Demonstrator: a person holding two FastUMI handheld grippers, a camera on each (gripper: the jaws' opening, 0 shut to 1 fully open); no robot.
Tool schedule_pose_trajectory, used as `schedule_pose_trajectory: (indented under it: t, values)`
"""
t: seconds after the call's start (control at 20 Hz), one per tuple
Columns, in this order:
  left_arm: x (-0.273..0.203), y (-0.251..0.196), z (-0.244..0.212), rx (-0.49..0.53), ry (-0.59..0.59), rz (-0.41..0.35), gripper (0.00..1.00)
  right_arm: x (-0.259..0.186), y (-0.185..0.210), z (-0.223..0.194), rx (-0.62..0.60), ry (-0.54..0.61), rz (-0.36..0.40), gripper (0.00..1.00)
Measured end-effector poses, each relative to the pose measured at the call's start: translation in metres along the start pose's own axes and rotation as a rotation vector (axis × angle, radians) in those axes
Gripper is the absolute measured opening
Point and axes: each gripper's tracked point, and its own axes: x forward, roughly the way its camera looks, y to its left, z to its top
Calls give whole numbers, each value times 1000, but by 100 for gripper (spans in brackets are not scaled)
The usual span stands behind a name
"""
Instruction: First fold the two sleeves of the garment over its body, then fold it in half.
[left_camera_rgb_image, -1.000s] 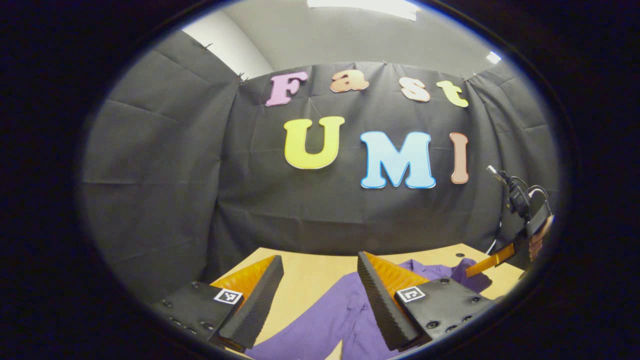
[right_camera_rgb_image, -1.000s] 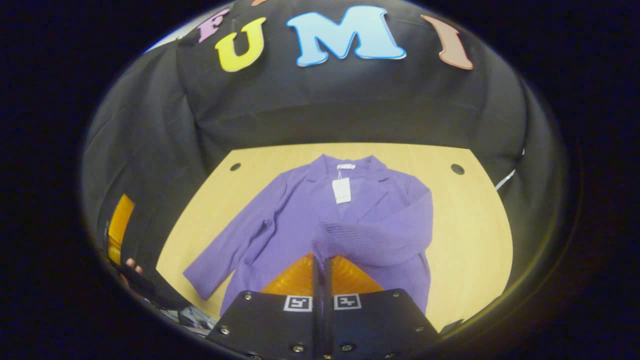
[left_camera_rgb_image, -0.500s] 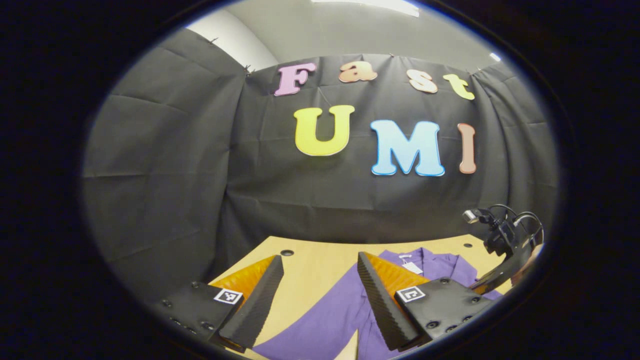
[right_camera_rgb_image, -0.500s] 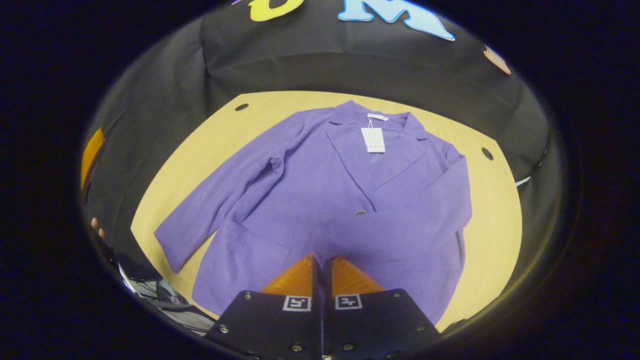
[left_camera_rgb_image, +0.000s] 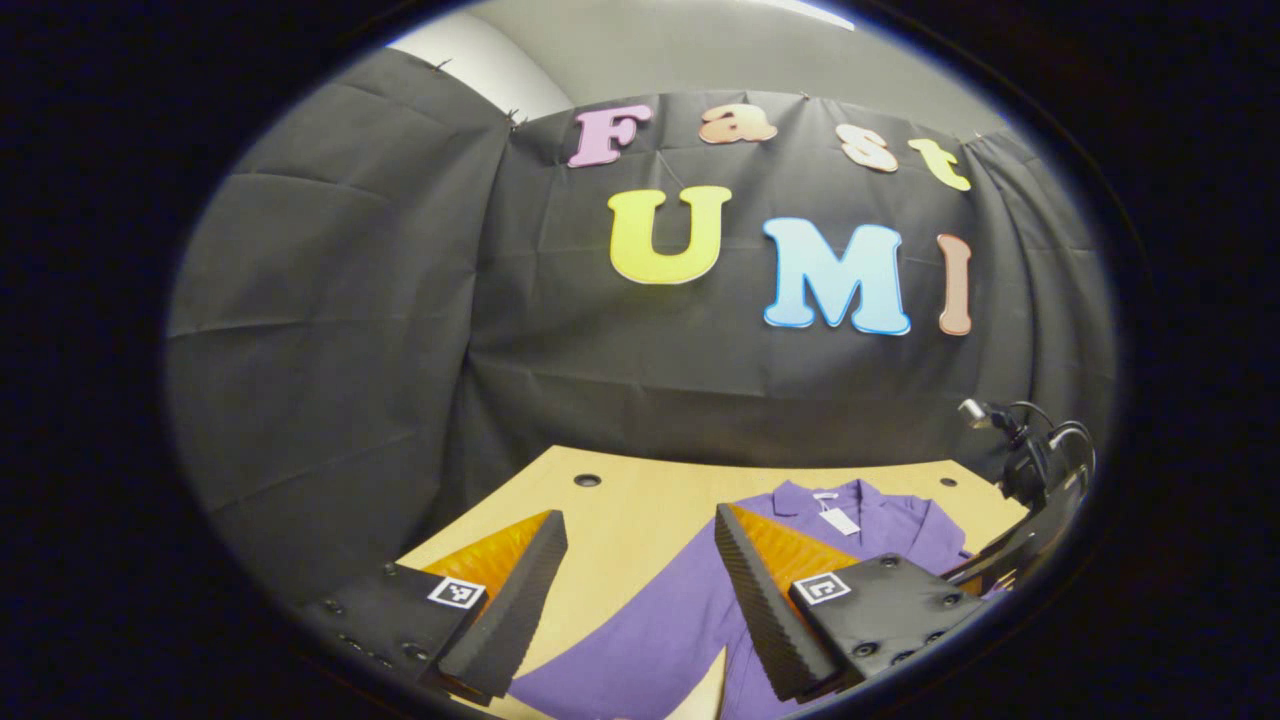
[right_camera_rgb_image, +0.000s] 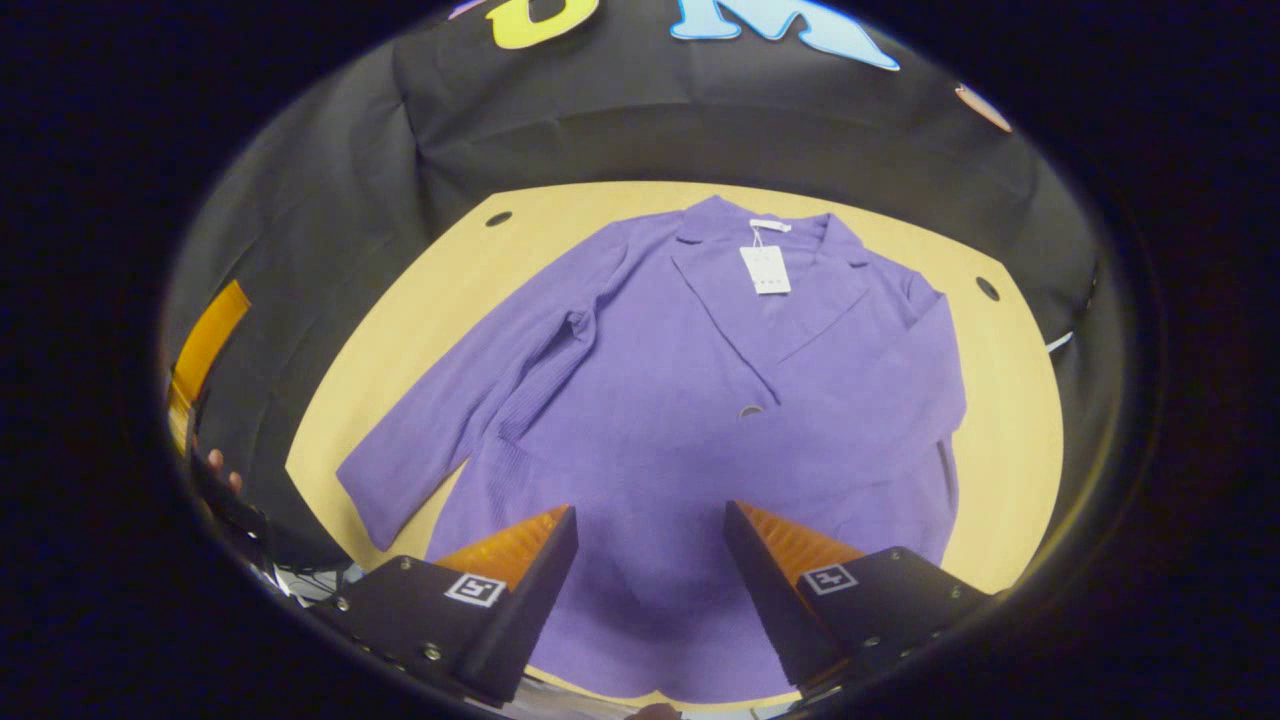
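Observation:
A purple jacket (right_camera_rgb_image: 680, 400) lies flat on the wooden table (right_camera_rgb_image: 1005, 420), collar away from me, with a white tag (right_camera_rgb_image: 765, 268) at the neck. One sleeve (right_camera_rgb_image: 880, 420) lies folded across the body. The other sleeve (right_camera_rgb_image: 440, 440) stretches out to the left on the bare wood. My right gripper (right_camera_rgb_image: 650, 508) hovers open above the jacket's lower body with nothing between its fingers. In the left gripper view, my left gripper (left_camera_rgb_image: 638, 515) is open and held above the outstretched sleeve (left_camera_rgb_image: 640, 640), touching nothing.
The table (left_camera_rgb_image: 620, 500) has small round holes (right_camera_rgb_image: 497, 218) near its far corners. Black cloth walls close it in at the back and sides. A hand (right_camera_rgb_image: 215, 462) shows at the far left edge of the right gripper view.
My right gripper has opened and let go of the sleeve, which now lies across the jacket's body. The left gripper has tipped slightly down, showing more of the table.

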Motion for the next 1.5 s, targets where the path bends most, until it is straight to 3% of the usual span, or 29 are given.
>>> schedule_pose_trajectory:
  t: [0.35,0.7,0.9,1.05,1.15,1.3,1.5]
  values:
    - [11,17,-50,-50,138,138,95,-32,-5,36,29,-146,24,92]
    - [7,46,-127,-221,379,357,96,-57,-17,55,-19,-266,41,92]
    - [-7,60,-167,-309,507,459,95,-62,-30,55,-42,-271,20,92]
    - [-17,74,-184,-318,541,529,94,-64,-33,50,-61,-252,33,92]
    - [-21,80,-192,-331,560,572,99,-66,-37,50,-73,-256,29,91]
    - [-33,93,-210,-378,609,644,94,-68,-41,50,-74,-258,29,92]
    - [-39,104,-235,-448,673,692,95,-68,-42,50,-70,-247,46,92]
